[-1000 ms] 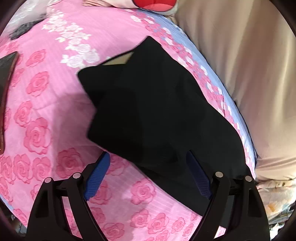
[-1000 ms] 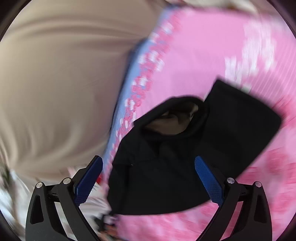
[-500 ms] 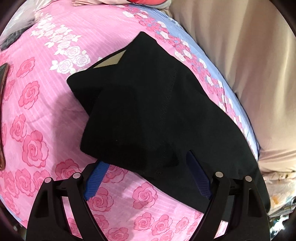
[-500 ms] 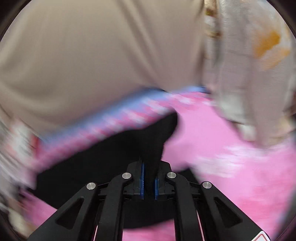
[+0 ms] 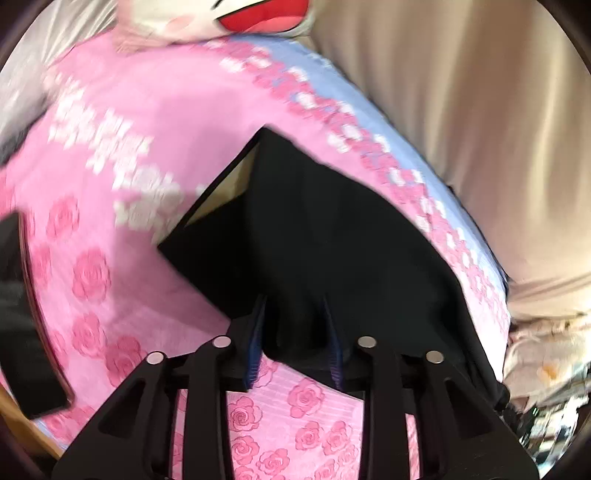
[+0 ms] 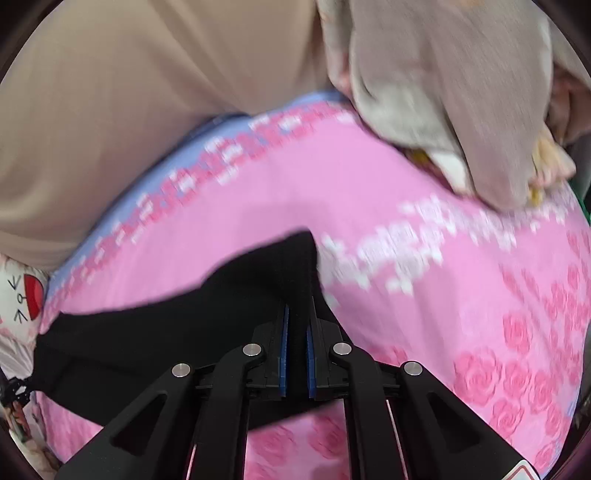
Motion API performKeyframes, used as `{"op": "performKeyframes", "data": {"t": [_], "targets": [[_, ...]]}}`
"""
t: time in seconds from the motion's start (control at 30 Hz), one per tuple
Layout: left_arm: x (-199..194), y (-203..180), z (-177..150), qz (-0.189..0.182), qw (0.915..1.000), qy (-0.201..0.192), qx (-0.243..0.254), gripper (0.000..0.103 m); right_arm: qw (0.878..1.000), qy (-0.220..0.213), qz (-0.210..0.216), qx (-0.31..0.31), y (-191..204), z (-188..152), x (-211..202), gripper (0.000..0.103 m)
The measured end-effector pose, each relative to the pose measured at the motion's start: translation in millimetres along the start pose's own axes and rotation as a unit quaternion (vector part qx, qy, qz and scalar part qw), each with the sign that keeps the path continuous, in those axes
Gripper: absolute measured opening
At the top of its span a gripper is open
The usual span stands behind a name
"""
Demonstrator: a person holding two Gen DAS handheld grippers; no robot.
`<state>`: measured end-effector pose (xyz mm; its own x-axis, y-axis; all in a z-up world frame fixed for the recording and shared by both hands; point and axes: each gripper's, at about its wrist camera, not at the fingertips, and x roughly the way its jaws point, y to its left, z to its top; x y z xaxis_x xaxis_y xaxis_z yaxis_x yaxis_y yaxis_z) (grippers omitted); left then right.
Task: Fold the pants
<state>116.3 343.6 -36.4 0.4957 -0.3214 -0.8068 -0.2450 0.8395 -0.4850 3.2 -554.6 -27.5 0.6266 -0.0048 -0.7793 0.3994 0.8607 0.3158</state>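
Black pants [image 5: 325, 236] lie partly folded on a pink rose-print bedsheet [image 5: 122, 122]. In the left wrist view my left gripper [image 5: 295, 314] has its blue-padded jaws closed in on the near edge of the pants, with black cloth bunched between them. In the right wrist view the pants [image 6: 155, 332] stretch away to the left, and my right gripper [image 6: 297, 317] is shut on a narrow upright fold of them. The sheet [image 6: 424, 288] shows around them.
A beige curtain or bedding [image 5: 480, 129] runs along the far side of the bed. A white pillow with a red mouth print [image 5: 236, 18] lies at the head. A dark flat object [image 5: 22, 314] lies at the left edge. Crumpled beige cloth [image 6: 461, 92] sits on the sheet.
My left gripper went from wide open over the pants to closed in on their near edge. My right gripper stayed shut on the cloth and swung, so more sheet shows.
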Motion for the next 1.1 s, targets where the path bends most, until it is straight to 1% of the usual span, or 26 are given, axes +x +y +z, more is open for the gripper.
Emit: {"op": "performKeyframes", "data": {"t": [0.03, 0.07, 0.13, 0.17, 0.2, 0.23, 0.27, 0.3, 0.33, 0.37, 0.4, 0.43, 0.47, 0.53, 0.6, 0.67, 0.7, 0.73, 0.77, 0.8, 0.83, 0.87, 1.0, 1.03, 1.07, 1.1], "targets": [[-2.4, -2.4, 4.1, -0.004, 1.0, 0.001, 0.006, 0.024, 1.0, -0.004, -0.002, -0.003, 4.4, 3.1, -3.2, 0.006], [-2.7, -4.5, 7.6, -0.006, 0.9999, 0.001, 0.011, 0.023, 1.0, -0.008, -0.005, -0.007, 9.3, 7.7, -6.4, 0.007], [-0.1, -2.5, 12.2, -0.01, 0.9999, 0.012, 0.001, 0.025, 1.0, -0.01, -0.013, -0.01, 14.4, 11.9, -7.4, 0.007], [1.6, 1.3, 11.6, -0.018, 0.9996, 0.018, -0.009, 0.033, 1.0, -0.009, -0.012, -0.01, 16.6, 11.8, -6.8, 0.007], [2.6, 5.3, 8.7, -0.021, 0.9994, 0.022, -0.019, 0.043, 1.0, -0.007, -0.013, -0.011, 17.8, 10.0, -5.3, 0.007], [5.0, 8.9, 4.5, -0.024, 0.999, 0.023, -0.03, 0.07, 1.0, -0.005, -0.016, -0.011, 18.2, 8.0, -3.9, 0.007], [7.8, 9.7, 0.6, -0.029, 0.9988, 0.019, -0.033, 0.077, 1.0, -0.001, -0.017, -0.01, 17.6, 4.6, -1.5, 0.007], [11.6, 9.6, -3.3, -0.031, 0.9991, 0.016, -0.025, 0.076, 1.0, 0.003, -0.015, -0.008, 16.9, 2.4, 0.6, 0.007], [13.0, 10.0, -5.3, -0.025, 0.9994, 0.008, -0.02, 0.059, 1.0, 0.004, -0.017, -0.006, 16.3, 0.9, 3.1, 0.007], [13.4, 9.7, -5.0, -0.021, 0.9997, -0.002, -0.014, 0.02, 1.0, 0.006, -0.018, -0.001, 14.3, -0.3, 5.1, 0.007], [14.4, 8.4, -2.2, -0.026, 0.9996, -0.005, -0.006, 0.0, 1.0, 0.008, -0.015, 0.003, 12.9, -0.8, 6.6, 0.007], [13.9, 7.8, 3.2, -0.043, 0.9991, -0.003, -0.004, 0.004, 1.0, 0.009, -0.013, 0.006, 12.6, 0.0, 7.9, 0.007], [11.6, 6.3, 10.2, -0.049, 0.9988, -0.007, -0.003, 0.004, 1.0, 0.01, -0.012, 0.009, 13.1, 3.2, 9.1, 0.007], [6.5, 2.0, 24.6, -0.034, 0.9993, -0.013, -0.001, 0.004, 1.0, 0.008, -0.012, 0.006, 17.9, 8.1, 9.0, 0.007], [3.0, 0.5, 31.9, -0.041, 0.999, 0.002, -0.015, 0.007, 1.0, 0.007, -0.014, 0.001, 22.9, 10.3, 8.3, 0.007], [0.9, -2.2, 28.8, -0.029, 0.9993, 0.017, -0.014, 0.011, 1.0, 0.005, -0.012, -0.002, 26.7, 9.4, 7.4, 0.007], [-2.1, -2.1, 22.6, -0.016, 0.9996, 0.019, -0.013, 0.016, 1.0, 0.005, -0.012, -0.003, 27.5, 8.1, 7.5, 0.008], [-4.9, 1.7, 15.4, -0.01, 0.9996, 0.018, -0.022, 0.036, 1.0, 0.005, -0.011, -0.004, 27.5, 5.7, 8.5, 0.008], [-6.2, 6.3, 10.8, -0.008, 0.9992, 0.017, -0.035, 0.059, 1.0, 0.007, -0.008, -0.002, 26.7, 3.8, 9.7, 0.008], [-7.8, 13.8, 1.9, -0.009, 0.9984, 0.01, -0.055, 0.065, 1.0, 0.008, -0.008, -0.001, 26.3, 2.3, 10.4, 0.008], [-7.5, 18.7, -4.4, -0.004, 0.9978, 0.01, -0.066, 0.067, 1.0, 0.009, -0.007, -0.001, 25.9, 0.9, 11.4, 0.008], [-5.7, 26.2, -13.6, 0.002, 0.9963, 0.012, -0.085, 0.067, 1.0, 0.01, -0.007, -0.002, 25.5, -0.5, 12.6, 0.008], [15.3, 37.8, -23.6, -0.033, 0.9921, 0.035, -0.116, 0.067, 1.0, 0.011, -0.005, 0.002, 23.9, -2.9, 14.7, 0.011], [23.1, 40.0, -24.1, -0.045, 0.9899, 0.044, -0.127, 0.059, 1.0, 0.012, -0.004, 0.004, 23.2, -3.5, 15.7, 0.011], [31.1, 40.9, -23.1, -0.07, 0.987, 0.053, -0.135, 0.03, 1.0, 0.013, -0.004, 0.005, 23.2, -4.0, 16.5, 0.011], [35.4, 40.3, -21.1, -0.083, 0.985, 0.061, -0.138, 0.015, 1.0, 0.015, -0.006, 0.005, 23.1, -4.1, 17.7, 0.011]]}}
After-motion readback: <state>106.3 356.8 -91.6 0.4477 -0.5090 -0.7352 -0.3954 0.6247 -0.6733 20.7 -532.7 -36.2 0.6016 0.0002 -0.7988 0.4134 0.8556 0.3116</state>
